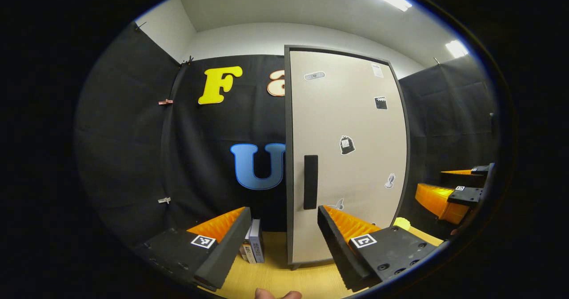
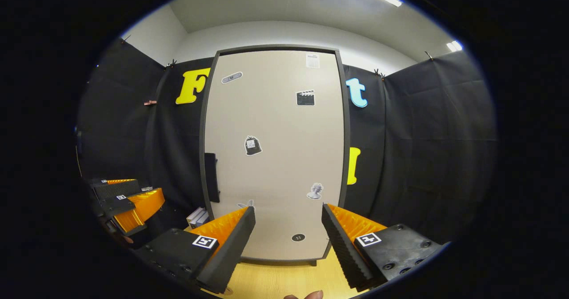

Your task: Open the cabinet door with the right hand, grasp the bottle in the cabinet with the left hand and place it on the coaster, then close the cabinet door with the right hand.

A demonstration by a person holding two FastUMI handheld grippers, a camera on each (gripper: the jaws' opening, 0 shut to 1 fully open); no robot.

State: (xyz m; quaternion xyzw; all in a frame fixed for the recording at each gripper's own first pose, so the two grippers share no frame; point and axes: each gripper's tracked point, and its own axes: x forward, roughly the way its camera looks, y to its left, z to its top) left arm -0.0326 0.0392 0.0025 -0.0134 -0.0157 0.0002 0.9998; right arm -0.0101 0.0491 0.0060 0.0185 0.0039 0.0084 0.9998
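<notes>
in the left gripper view a few books stand on the wooden table at lower centre, just left of the cabinet. a small yellow thing sits at lower right beside the cabinet. the cabinet door is closed, its dark handle left of centre; the bottle is hidden behind it. the left gripper is spread wide, holding nothing. the right gripper faces the door, also wide and holding nothing, apart from the door.
</notes>
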